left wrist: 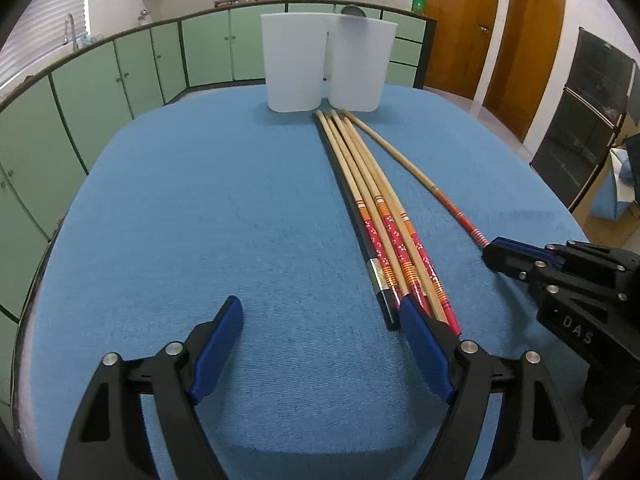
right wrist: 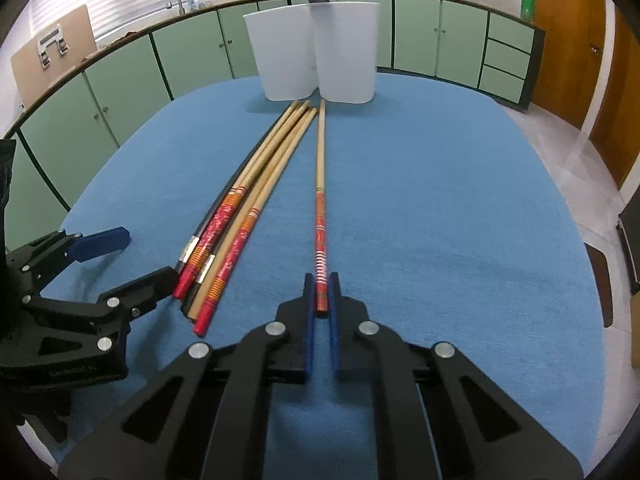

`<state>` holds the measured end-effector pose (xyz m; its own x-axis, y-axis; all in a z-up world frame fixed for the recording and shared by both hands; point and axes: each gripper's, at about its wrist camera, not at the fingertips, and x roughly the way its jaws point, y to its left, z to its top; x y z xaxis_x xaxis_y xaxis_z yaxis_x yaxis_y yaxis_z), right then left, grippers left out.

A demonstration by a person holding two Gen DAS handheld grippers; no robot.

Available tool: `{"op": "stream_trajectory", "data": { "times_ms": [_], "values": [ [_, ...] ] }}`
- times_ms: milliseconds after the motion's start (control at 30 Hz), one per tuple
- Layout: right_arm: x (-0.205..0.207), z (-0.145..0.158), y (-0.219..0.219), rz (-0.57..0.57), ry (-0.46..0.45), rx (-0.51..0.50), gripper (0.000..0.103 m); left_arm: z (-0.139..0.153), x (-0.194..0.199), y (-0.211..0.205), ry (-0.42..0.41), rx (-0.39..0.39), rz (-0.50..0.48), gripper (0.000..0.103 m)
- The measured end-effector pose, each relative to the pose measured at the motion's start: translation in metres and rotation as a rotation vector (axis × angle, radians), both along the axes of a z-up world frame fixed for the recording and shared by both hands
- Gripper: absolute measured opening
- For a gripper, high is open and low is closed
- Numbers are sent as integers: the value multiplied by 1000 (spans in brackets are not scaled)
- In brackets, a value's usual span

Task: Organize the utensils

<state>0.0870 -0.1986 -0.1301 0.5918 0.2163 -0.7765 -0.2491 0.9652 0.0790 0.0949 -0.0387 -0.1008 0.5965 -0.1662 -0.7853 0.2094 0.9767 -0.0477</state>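
Two tall white plastic containers [right wrist: 316,52] block the far counter edge. The bundle of red-handled wooden chopsticks [left wrist: 384,216] occupies the centre. Blue cloth-covered counter [left wrist: 192,208] lies open to the left.

Two low wrist views, both faced along the tabletop [left wrist: 200,200] toward the cabinets.

The left view is set low and near, left of the chopsticks [left wrist: 372,200]; the right view is set to their right. The chopsticks [right wrist: 256,184], two white bins [left wrist: 324,64] [right wrist: 316,52] and each other's gripper are shared.
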Motion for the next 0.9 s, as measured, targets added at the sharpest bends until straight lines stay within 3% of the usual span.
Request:
{"op": "stream_trajectory", "data": {
  "times_ms": [267,567,667,767,900],
  "values": [
    [-5,0,-3,24,1,13,9,2,-3,9,-10,3,56,80],
    [-11,-1,1,91,6,7,38,1,-2,9,-4,10,58,80],
    [-11,-1,1,90,5,10,37,1,-2,8,-5,19,54,80],
    [-11,0,-2,64,1,10,25,0,-2,6,-5,17,48,78],
    [-9,0,-6,47,5,16,10,-2,-2,-2,-6,46,28,68]
  ]
}}
